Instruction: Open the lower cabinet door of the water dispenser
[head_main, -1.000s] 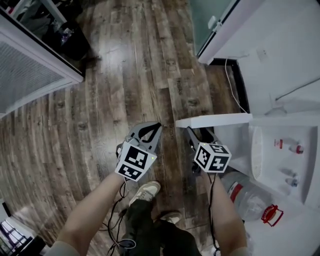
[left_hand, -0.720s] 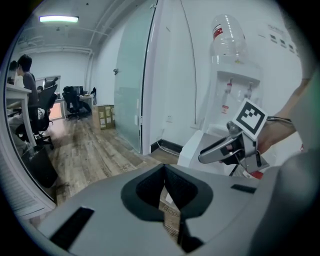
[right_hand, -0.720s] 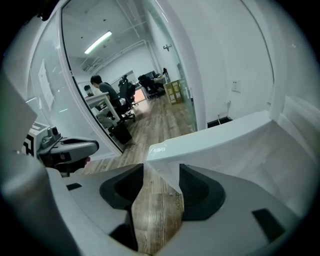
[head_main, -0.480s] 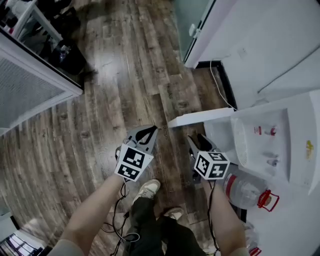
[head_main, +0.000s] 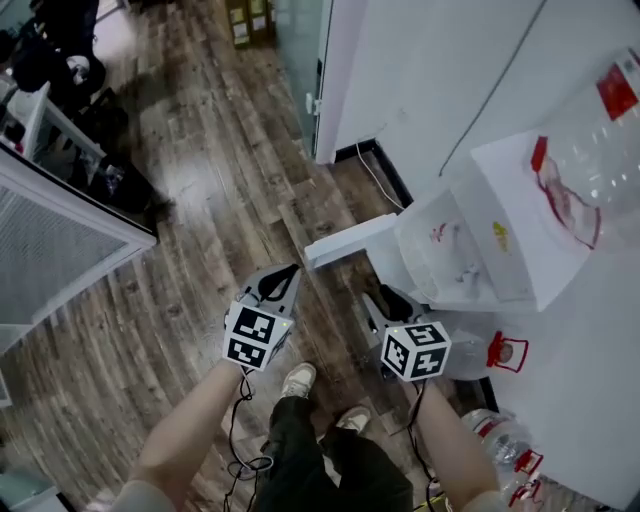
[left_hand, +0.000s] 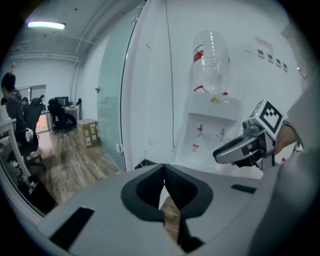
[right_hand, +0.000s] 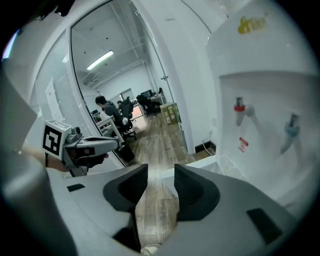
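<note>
The white water dispenser (head_main: 480, 230) stands against the wall at right, also seen in the left gripper view (left_hand: 212, 125) and the right gripper view (right_hand: 270, 100). Its lower cabinet door (head_main: 345, 242) stands swung out over the wooden floor, top edge showing. My left gripper (head_main: 293, 268) hangs just left of the door's free end, shut with nothing in it (left_hand: 164, 170). My right gripper (head_main: 372, 293) is in front of the open cabinet, below the door edge. Its jaws are closing, still apart, with nothing between them (right_hand: 161, 170).
An upturned clear bottle (head_main: 600, 150) sits on top of the dispenser. A water bottle with a red handle (head_main: 465, 360) lies at the dispenser's foot, another (head_main: 500, 430) nearer me. A white partition (head_main: 60, 240) is at left, a glass door (head_main: 300, 50) farther off, my shoes (head_main: 298, 380) below.
Both grippers have risen from low by the door to higher up, and the view now takes in the dispenser's top. The right jaws have narrowed. The door stays swung out.
</note>
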